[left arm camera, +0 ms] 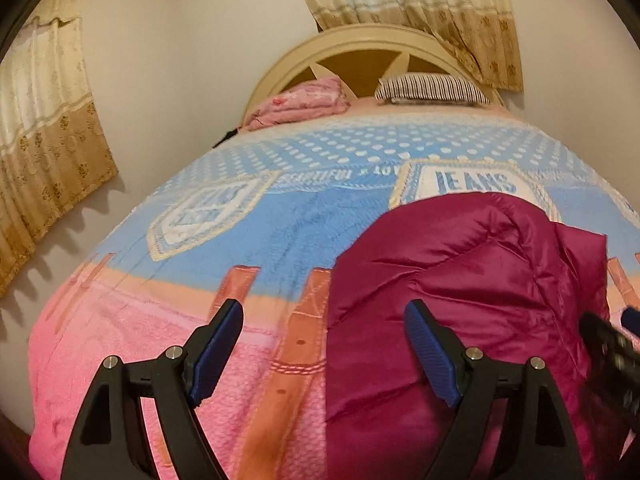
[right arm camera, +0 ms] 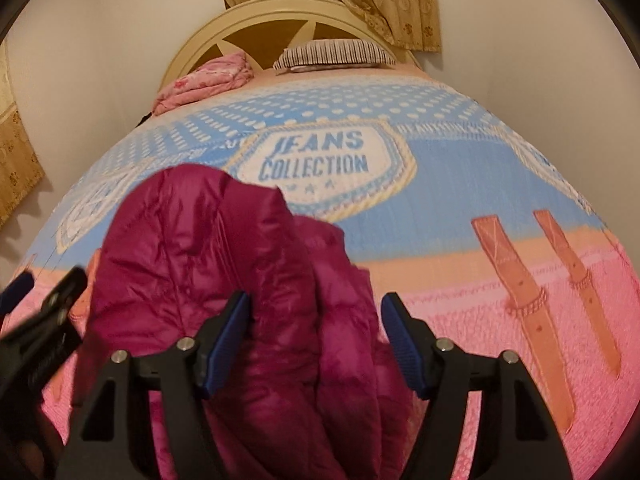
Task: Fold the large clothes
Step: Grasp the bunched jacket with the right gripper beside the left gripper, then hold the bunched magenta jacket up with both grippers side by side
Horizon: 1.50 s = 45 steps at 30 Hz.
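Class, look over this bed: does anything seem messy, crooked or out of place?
Yes: the magenta puffer jacket lies bunched in a crumpled heap on the blanket, not spread flat. The pink bedding by the headboard also looks loosely piled.

Black gripper arms, ribbed blue pads, silver screws.

One jacket, one blanket, two pillows, two curtains.
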Available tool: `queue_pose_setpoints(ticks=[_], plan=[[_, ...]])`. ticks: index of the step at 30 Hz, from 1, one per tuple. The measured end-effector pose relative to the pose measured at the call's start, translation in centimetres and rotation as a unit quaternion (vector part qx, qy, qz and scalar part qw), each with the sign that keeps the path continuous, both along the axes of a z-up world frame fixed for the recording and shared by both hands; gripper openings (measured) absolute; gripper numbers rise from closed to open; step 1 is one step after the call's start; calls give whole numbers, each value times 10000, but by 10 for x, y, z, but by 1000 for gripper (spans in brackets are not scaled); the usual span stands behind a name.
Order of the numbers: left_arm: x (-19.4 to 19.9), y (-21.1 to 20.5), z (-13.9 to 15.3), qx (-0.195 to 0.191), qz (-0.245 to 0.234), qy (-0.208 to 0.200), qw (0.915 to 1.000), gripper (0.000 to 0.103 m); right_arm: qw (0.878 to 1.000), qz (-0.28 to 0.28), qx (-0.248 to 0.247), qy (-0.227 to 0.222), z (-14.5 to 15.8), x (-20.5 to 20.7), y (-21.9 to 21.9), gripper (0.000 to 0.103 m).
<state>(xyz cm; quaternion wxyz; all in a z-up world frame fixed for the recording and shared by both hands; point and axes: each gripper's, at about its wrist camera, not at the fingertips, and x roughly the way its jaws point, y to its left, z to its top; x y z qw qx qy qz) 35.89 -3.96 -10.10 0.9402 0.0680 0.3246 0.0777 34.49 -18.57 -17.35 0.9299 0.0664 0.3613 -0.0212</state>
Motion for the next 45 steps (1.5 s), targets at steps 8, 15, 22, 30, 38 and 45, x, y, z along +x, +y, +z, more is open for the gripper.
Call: queue_pose_setpoints(ticks=[8, 15, 22, 30, 38, 45], plan=[[4, -33, -26, 439, -241, 53, 9987, 84, 9996, -242, 139, 10, -28, -9, -10, 71], [18, -33, -44, 313, -277, 311, 9986, 88, 9994, -265, 193, 64, -45, -5, -12, 71], [20, -33, -51, 209, -278, 358, 9988, 90, 9996, -237, 128, 97, -55, -2, -10, 71], [19, -31, -56, 88, -276, 405, 9988, 92, 9995, -187, 166, 183, -59, 2, -13, 71], [20, -31, -58, 90, -273, 410, 9987, 93, 9993, -185, 234, 236, -64, 5, -16, 71], [21, -28, -59, 52, -282, 434, 9986, 94, 9993, -184, 204, 264, -65, 6, -15, 71]])
